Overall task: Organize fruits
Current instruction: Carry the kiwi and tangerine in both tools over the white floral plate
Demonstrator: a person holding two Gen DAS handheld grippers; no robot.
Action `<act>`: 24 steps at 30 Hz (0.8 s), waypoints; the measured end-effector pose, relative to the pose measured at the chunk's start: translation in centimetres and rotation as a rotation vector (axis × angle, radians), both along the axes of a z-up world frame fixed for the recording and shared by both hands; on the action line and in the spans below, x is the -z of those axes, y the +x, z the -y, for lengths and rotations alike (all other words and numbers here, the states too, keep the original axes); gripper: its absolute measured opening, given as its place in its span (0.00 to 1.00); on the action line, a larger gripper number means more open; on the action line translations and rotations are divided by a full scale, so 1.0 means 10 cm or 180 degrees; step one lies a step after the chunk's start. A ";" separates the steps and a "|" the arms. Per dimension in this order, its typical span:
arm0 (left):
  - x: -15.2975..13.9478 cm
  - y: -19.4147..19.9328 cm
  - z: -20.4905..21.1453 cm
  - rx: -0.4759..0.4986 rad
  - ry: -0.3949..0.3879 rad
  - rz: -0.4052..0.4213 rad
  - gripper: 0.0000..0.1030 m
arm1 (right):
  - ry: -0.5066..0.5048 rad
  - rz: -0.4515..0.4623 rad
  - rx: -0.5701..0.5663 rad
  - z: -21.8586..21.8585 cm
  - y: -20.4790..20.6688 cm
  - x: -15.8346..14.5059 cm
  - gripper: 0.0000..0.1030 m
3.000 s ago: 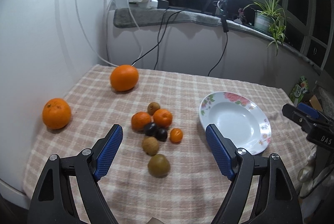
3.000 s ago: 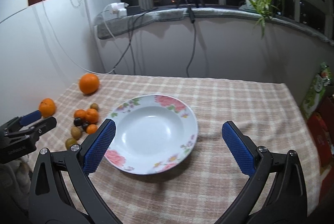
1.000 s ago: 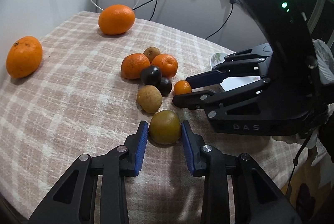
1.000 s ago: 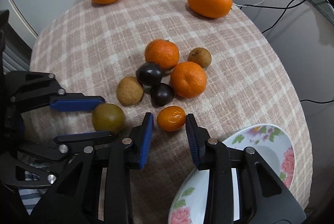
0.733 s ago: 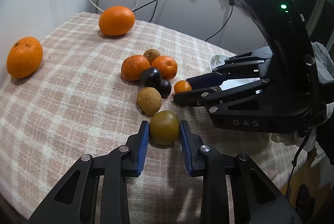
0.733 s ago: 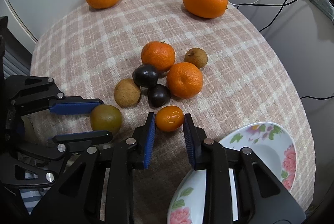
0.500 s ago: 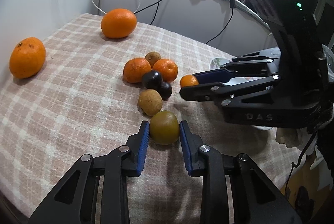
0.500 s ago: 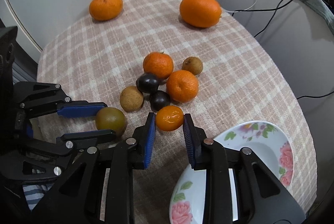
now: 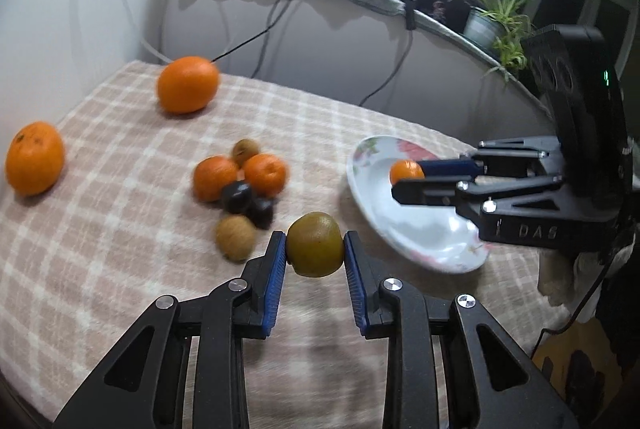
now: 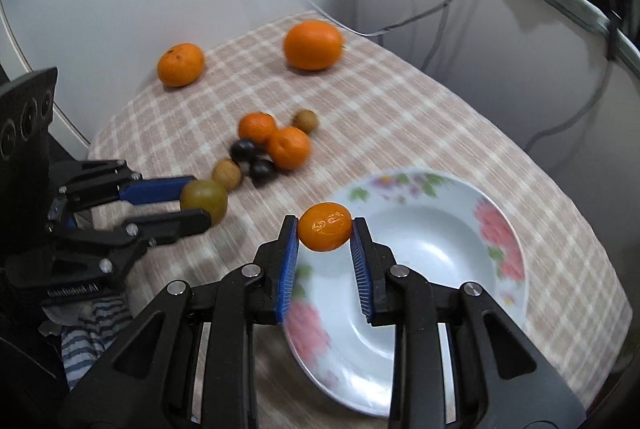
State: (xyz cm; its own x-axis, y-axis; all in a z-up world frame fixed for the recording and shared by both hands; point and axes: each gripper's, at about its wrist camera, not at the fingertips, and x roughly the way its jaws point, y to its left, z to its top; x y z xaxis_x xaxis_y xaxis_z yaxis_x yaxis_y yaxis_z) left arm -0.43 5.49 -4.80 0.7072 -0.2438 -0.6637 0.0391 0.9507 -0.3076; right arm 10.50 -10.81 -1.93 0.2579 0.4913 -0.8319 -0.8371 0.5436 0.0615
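Fruit in both grippers. My right gripper (image 10: 325, 233) pinches a small orange kumquat-like fruit (image 10: 325, 231) between its blue pads; in the right wrist view it hangs over the plate (image 10: 500, 229) near the plate's 9 o'clock rim, with the white well lying toward 3 o'clock from the pads. My left gripper (image 9: 316, 249) pinches a green-brown round fruit (image 9: 315, 243), clear of the checked cloth on the counter (image 9: 100, 221). From that gripper the plate lies toward 2 o'clock in the left wrist view, near but not under it. I judge the right hand the nearer to a drop and the left needs a further carry across. Neither fruit has a marked long axis; the small one sits slightly wider across the pads.

Count, both views agreeing:
- large oranges: two, well apart at the far side of the cloth
- mandarins: two, touching in the cluster (image 9: 240, 185)
- dark round fruits: two
- tan-brown round fruits: two
- held fruits: two
- plates: one, nothing resting in it.
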 end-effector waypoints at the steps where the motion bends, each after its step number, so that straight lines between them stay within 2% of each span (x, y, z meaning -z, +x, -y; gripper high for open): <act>1: -0.01 0.02 0.04 0.0034 -0.0001 0.0007 0.27 | 0.0004 -0.0012 0.0043 0.08 0.00 0.01 0.27; 11: -0.04 0.15 0.44 0.0327 0.0024 0.0015 0.27 | 0.0027 -0.0071 0.0333 0.59 -0.01 0.13 0.27; 24: -0.02 0.18 0.71 0.0485 0.0086 -0.0029 0.27 | 0.0030 -0.0094 0.0408 0.76 -0.10 0.23 0.27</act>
State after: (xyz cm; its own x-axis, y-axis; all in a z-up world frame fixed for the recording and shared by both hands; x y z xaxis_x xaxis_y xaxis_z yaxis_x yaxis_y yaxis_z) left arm 1.38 -1.59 -4.60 0.6573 -0.3298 -0.6776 0.1808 0.9419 -0.2831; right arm 9.51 -18.44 -4.26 0.2944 0.4638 -0.8356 -0.7586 0.6452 0.0908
